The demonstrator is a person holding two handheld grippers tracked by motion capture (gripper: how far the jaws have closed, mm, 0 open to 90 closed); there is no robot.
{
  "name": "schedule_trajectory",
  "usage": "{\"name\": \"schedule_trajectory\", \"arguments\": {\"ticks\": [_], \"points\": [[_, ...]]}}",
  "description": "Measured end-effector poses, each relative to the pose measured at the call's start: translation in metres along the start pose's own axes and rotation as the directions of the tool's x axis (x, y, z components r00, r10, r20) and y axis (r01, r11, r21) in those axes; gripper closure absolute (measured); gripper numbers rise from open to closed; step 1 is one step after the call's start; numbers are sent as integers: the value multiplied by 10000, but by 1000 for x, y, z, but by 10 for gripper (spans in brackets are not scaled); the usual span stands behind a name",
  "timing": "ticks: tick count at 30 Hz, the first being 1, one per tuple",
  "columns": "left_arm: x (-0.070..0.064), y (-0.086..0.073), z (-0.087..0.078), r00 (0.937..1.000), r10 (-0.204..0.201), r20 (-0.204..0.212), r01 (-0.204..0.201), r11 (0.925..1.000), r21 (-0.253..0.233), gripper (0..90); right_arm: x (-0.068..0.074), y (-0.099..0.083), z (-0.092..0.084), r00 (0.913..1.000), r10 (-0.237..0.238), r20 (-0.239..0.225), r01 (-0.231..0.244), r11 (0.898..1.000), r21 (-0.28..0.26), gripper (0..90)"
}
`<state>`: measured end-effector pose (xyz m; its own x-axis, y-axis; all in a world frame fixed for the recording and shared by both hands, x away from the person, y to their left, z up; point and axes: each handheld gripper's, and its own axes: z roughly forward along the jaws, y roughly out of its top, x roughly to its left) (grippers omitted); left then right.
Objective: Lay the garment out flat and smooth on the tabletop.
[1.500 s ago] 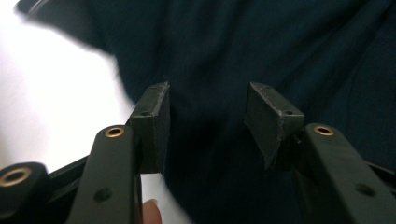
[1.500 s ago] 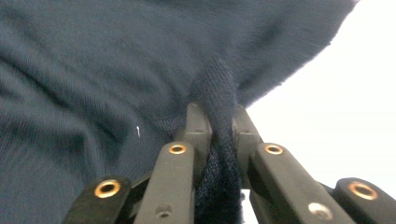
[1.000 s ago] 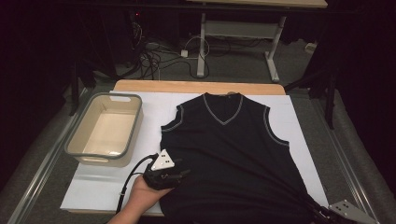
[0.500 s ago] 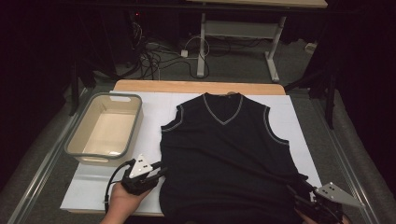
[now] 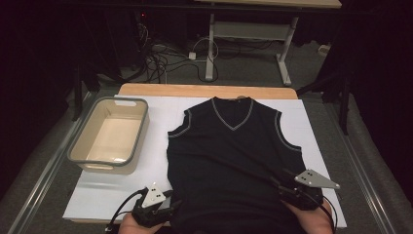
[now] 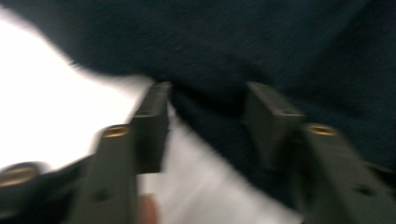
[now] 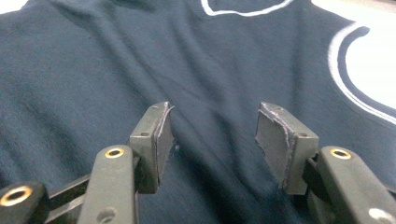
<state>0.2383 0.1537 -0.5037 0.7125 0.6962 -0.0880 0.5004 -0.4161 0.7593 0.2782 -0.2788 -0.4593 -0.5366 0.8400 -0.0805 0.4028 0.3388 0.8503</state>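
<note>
Knitwear lay flat before me on the white board (image 5: 122, 195) covering the table: a dark navy sleeveless V-neck vest with pale trim at the neck and armholes (image 5: 229, 156), spread face up with its collar toward the far edge and its hem toward my side. I had both tools down at the near corners of that hem, which I judged the sensible place to take hold for a first fold upward. My left gripper (image 6: 205, 112) sat at the hem's left corner, its jaws having just opened a little further; in the left gripper view, one pad stood over the bare board and the other over dark cloth, with a lip of the hem between them, though the blur there left me unable to say for certain whether the pads pressed on it, and it looked loose to me. My right gripper (image 7: 212, 135) hovered low over the vest's right lower part, jaws parted with nothing pinched, the knit lying smooth beneath them. A beige plastic tub with a grey rim (image 5: 109, 134) stood empty just left of the vest, apart from it, presumably waiting to receive the folded garment.
</note>
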Motion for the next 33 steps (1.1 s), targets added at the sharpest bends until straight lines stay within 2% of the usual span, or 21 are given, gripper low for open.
{"name": "schedule_trajectory", "arguments": {"ticks": [2,3,6,9,10,12,14,15,16,18,20,22,25,26,28,30,33], "points": [[-3,1,1,9995,217,244,-217,9998,5,750,3,3,5,9999,-114,-101,114,9999,36,465],[-5,0,1,9993,308,215,-308,9995,-11,806,5,4,7,9998,-175,-138,175,9998,47,466],[-5,-2,-8,9988,480,37,-480,9988,123,834,7,7,11,9993,-277,-239,278,9996,43,470],[3,-15,-28,9954,575,-766,-558,9981,242,837,9,11,12,9991,-334,-250,333,9994,-29,477],[8,-19,-36,9942,464,-975,-447,9988,197,838,10,12,13,9990,-381,-247,380,9993,-64,480],[20,-27,-52,9920,-138,-1253,119,9998,-162,840,10,14,14,9991,-344,-256,340,9993,-143,483],[31,-32,-66,9825,-437,-1812,377,9986,-361,840,10,15,15,9989,-309,-355,303,9994,-176,485],[37,-34,-72,9788,-637,-1948,557,9974,-459,841,11,15,16,9987,-323,-385,317,9994,-169,485],[43,-36,-74,9792,-875,-1829,796,9956,-501,840,12,16,17,9985,-338,-421,331,9993,-158,487],[45,-37,-71,9819,-916,-1659,870,9956,-351,839,14,15,17,9980,-435,-468,430,9990,-111,489],[42,-34,-65,9853,-767,-1525,739,9970,-241,831,16,14,17,9978,-449,-480,446,9990,-76,491],[36,-27,-61,9883,-600,-1399,545,9976,-424,781,17,12,15,9979,-443,-474,441,9990,-57,493],[26,-16,-58,9936,-118,-1125,35,9973,-736,688,16,8,8,9984,-464,-322,463,9989,-40,497],[23,-12,-56,9955,-26,-945,-63,9956,-939,689,16,6,6,9986,-452,-266,451,9990,-29,499],[14,-4,-48,9998,6,-203,-30,9931,-1172,697,15,2,1,9992,-353,-161,353,9994,-13,500],[1,4,-35,9987,366,341,-329,9941,-1029,684,14,-2,-3,9996,-285,-70,285,9996,57,501],[-21,17,-13,9909,951,956,-879,9932,-766,562,14,-8,-9,9997,-243,44,242,9996,147,501]]}}
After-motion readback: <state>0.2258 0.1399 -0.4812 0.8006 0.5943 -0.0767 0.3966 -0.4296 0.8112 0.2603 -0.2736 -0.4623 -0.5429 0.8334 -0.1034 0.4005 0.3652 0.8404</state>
